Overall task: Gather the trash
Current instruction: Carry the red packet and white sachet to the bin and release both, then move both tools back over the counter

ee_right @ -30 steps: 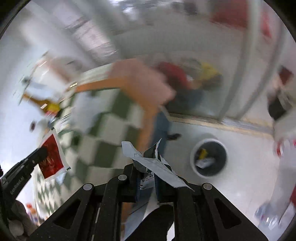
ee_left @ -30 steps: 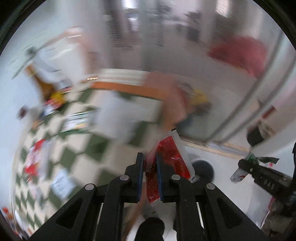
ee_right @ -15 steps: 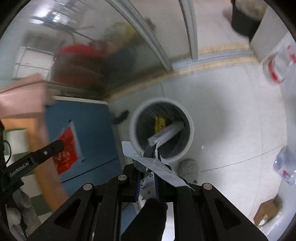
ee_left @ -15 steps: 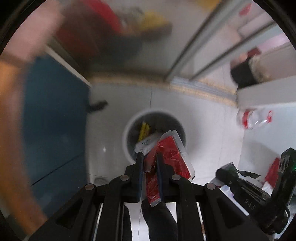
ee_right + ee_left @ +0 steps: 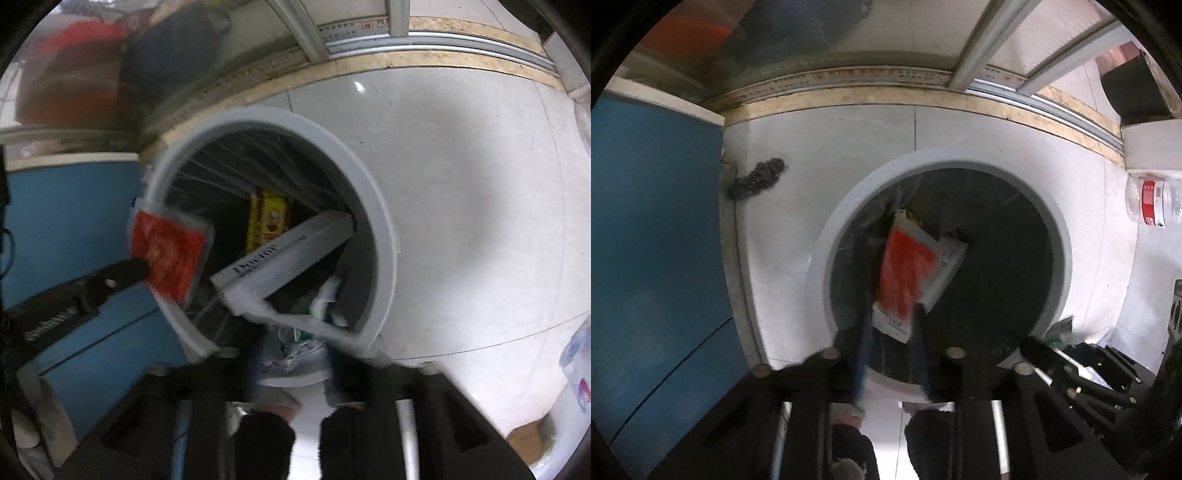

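Fingers (image 5: 892, 328) newly parted, red packet (image 5: 905, 273) loose over bin (image 5: 1060, 236).

Both the left gripper (image 5: 892, 325) and the right gripper (image 5: 291, 354) are matte black angular linkages with silver round pivot screws and blue-faced fingers, dark fuzzy sleeves behind them, and white lettering along the left one's side.
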`<state>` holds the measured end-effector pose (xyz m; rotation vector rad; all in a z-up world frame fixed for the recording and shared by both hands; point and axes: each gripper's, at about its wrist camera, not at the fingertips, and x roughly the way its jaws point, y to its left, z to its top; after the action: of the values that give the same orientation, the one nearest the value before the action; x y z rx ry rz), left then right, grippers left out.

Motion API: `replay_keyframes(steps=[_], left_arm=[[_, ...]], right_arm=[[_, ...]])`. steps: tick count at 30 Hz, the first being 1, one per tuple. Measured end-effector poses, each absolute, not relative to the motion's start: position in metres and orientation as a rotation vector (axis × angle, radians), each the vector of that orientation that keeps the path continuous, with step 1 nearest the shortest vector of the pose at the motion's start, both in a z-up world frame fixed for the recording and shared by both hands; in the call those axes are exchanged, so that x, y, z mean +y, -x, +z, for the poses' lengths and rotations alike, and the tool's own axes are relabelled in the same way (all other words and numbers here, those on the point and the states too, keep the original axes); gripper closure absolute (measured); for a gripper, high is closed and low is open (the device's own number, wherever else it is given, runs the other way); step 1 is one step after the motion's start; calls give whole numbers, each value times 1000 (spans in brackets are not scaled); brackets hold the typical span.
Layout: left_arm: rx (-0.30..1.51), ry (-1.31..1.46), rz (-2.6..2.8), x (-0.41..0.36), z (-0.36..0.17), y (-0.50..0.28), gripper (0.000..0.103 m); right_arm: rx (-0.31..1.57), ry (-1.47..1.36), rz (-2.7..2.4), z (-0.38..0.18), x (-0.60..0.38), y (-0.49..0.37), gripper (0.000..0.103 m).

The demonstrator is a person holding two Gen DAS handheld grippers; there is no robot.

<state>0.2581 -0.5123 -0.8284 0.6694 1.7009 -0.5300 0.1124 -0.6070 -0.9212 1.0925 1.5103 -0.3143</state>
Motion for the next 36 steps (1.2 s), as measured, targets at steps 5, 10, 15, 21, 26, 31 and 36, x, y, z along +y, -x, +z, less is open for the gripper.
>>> replay_keyframes(steps=[5, 10, 15, 21, 26, 31, 36], left_arm=[[1614, -689, -513, -503, -799, -259, 16], [1491, -723, -508, -493, -758, -256, 0], [1396, -710, -494, -474, -695, -246, 0], [1337, -678, -484, -454, -592, -228, 0], [1291, -646, -499, -445, -497, -213, 0], [1242, -621, -523, -436, -413, -197, 1], [1212, -594, -552, -421, -343, -178, 1]], right_arm=[[1531, -977, -367, -901, -602, -111, 17], [1532, -830, -444, -854, -596, -110, 0], [1480, -784, -491, -787, -593, -100, 0], [1442, -781, -520, -684, -589, -78, 0], [1390, -744, -547, -580, -583, -65, 0], [1328, -724, -575, -475, -580, -45, 0], [1289, -706, -583, -388, -575, -26, 0]])
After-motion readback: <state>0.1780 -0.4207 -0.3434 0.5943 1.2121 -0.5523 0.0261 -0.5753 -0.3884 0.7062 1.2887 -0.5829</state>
